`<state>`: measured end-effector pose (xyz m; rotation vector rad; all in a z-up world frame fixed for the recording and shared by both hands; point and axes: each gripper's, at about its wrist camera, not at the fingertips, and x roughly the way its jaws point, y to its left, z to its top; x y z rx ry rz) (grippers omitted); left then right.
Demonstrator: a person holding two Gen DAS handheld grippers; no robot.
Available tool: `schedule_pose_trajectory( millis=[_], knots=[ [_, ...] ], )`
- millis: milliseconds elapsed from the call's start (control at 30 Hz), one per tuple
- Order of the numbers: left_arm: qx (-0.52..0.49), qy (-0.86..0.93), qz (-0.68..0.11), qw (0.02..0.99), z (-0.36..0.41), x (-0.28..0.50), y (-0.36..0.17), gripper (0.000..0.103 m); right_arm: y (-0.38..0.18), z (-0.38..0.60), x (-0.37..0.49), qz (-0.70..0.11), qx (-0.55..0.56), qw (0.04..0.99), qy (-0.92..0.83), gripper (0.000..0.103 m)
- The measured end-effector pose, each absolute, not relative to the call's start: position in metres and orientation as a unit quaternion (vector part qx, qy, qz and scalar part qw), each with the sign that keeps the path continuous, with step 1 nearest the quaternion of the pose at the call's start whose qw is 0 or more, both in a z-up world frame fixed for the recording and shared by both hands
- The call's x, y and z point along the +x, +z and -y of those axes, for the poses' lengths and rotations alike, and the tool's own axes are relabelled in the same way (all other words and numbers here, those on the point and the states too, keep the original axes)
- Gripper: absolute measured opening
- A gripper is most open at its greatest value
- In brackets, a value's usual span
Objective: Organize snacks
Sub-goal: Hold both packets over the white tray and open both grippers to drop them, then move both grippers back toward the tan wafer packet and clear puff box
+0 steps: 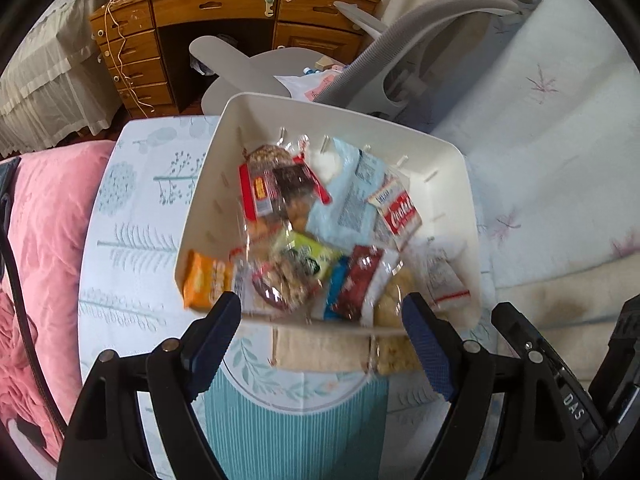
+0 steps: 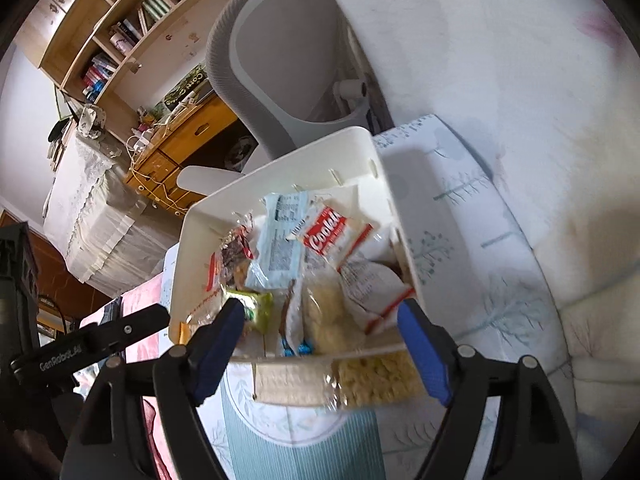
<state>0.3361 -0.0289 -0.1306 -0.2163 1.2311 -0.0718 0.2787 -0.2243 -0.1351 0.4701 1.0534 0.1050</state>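
bedroom setting, small round table (image 1: 132, 240) w/ a pale leaf-print cloth, pushed up against a white floral bedspread (image 1: 560, 140).

white plastic bin (image 1: 400, 124) sits on the table, full of snack packs: red & white cookie pack (image 1: 400, 214) near the far right wall, pale blue pack (image 1: 344, 200) next to it, green pack (image 1: 308, 254) mid-bin, orange pack (image 1: 204, 280) leaning at the near left corner, dark red pack (image 1: 356, 280) toward the near wall. clear-wrapped packet (image 1: 348, 350) of tan and yellow biscuits lies on the cloth just outside the bin's near wall, touching or almost touching it; blur makes that hard to say.

left gripper (image 1: 324, 344) hangs over the bin's near edge, fingers wide apart, nothing pinched. that outside packet lies between the two blue pads (image 1: 212, 340) but neither pad presses on it. right gripper (image 2: 324, 352) is in a like pose from the other side: jaws spread, same packet (image 2: 340, 380) in the gap below them, pads (image 2: 424, 348) clear of it. each gripper's black frame shows at the edge of the other's view.

further out: grey office chair (image 1: 420, 40) behind the bin, wooden desk (image 1: 224, 8) w/ drawers & cables, bookshelf (image 2: 120, 40) above it, pink quilt (image 1: 52, 220) off the table's left.
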Motion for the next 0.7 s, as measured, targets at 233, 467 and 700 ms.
schedule_pose_trajectory(
  millis=[233, 467, 700],
  knots=[
    [-0.119, -0.032, -0.581, 0.805, 0.029, 0.295, -0.139, 0.082, -0.14, 0.235, 0.246, -0.502, 0.228, 0.833, 0.037, 0.085],
    [-0.143, -0.015, -0.592, 0.793, 0.022, 0.263, -0.159, 0.082, -0.152, 0.237, 0.216, -0.502, 0.224, 0.834, 0.043, 0.088],
    [-0.193, 0.005, -0.601, 0.775, 0.015, 0.246, -0.183, 0.082, -0.166, 0.232, 0.2, -0.501, 0.207, 0.838, 0.067, 0.089]
  ],
)
